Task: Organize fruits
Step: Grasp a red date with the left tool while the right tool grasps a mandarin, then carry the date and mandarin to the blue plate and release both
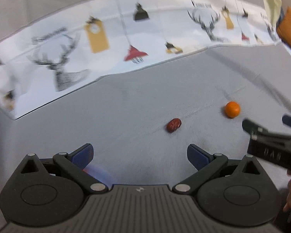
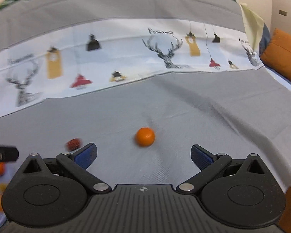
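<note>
- Left gripper [image 1: 139, 152]: we hold it wide and empty above the grey cloth [image 1: 126, 116], with no fruit between its pads.
- Date [image 1: 173, 125]: lies loose ahead of it, bare cloth all around.
- Orange [image 2: 145, 136]: well apart from the date; we judge it the next pick, since it sits centred ahead of the right gripper [image 2: 143, 156], also wide and empty.
- Printed cloth [image 2: 106, 58]: its edge lies well beyond both fruits.
</note>
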`<act>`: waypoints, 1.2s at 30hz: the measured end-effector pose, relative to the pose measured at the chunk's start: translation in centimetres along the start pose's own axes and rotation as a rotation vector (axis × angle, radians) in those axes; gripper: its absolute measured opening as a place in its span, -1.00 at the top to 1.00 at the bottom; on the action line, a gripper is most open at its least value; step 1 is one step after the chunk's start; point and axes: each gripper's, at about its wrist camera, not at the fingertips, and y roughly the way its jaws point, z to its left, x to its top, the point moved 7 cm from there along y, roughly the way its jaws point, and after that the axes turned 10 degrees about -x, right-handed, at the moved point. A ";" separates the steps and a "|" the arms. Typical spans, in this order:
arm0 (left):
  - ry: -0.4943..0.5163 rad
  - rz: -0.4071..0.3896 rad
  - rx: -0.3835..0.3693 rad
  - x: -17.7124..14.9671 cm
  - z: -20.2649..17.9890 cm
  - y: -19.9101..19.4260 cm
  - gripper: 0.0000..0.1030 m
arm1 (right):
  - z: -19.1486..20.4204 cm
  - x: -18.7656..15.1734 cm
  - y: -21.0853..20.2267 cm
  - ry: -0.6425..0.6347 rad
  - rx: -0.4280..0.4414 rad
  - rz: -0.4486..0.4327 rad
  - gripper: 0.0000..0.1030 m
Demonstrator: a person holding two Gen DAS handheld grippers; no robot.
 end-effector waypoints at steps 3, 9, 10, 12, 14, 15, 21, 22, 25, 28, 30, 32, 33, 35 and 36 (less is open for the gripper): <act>0.022 0.020 -0.025 1.5 -0.1 4.7 -0.99 | 0.5 0.5 4.8 -0.004 -0.037 0.018 -0.98; 0.067 0.081 -0.054 2.6 -0.8 12.3 -0.99 | 2.1 0.1 11.7 -0.028 -0.058 0.059 -0.98; 0.075 0.099 -0.056 2.3 -0.8 13.3 -1.00 | 2.3 -0.7 12.9 -0.049 -0.054 0.091 -0.99; 0.045 0.060 -0.093 2.2 -0.5 13.8 -1.00 | 2.1 -1.4 13.3 -0.023 -0.035 0.067 -0.99; -0.003 0.060 -0.111 2.2 0.0 14.2 -1.00 | 2.2 -1.4 13.3 -0.028 -0.035 0.061 -0.99; -0.015 0.060 -0.111 2.2 0.1 14.3 -1.00 | 2.3 -1.5 13.3 -0.029 -0.036 0.055 -0.99; 0.065 0.042 -0.136 2.3 -1.6 12.4 0.61 | 2.7 -1.0 12.3 -0.044 -0.006 0.016 0.16; 0.093 0.062 -0.136 2.3 -2.1 11.9 0.61 | 2.9 -1.0 12.0 -0.066 -0.017 0.003 0.25; 0.082 0.085 -0.167 2.0 -2.7 10.7 0.62 | 2.6 -0.9 11.9 -0.051 -0.014 0.006 0.28; 0.073 0.075 -0.165 2.1 -2.6 8.2 0.62 | 2.0 -0.5 11.3 -0.030 -0.030 -0.010 0.28; 0.051 0.051 -0.174 2.3 -2.3 5.7 0.62 | 1.5 0.1 10.0 -0.027 -0.043 -0.049 0.28; 0.041 0.021 -0.165 2.2 -2.0 2.8 0.62 | 1.1 0.9 7.7 -0.024 -0.035 -0.091 0.28; 0.038 0.002 -0.158 2.1 -1.9 1.2 0.62 | 1.0 1.2 6.3 -0.021 -0.027 -0.109 0.28; 0.027 -0.037 -0.141 1.5 -1.3 -2.4 0.62 | 1.0 1.6 2.9 -0.028 0.010 -0.143 0.28; 0.019 -0.049 -0.133 1.1 -1.0 -4.1 0.62 | 1.1 1.6 1.1 -0.035 0.035 -0.153 0.28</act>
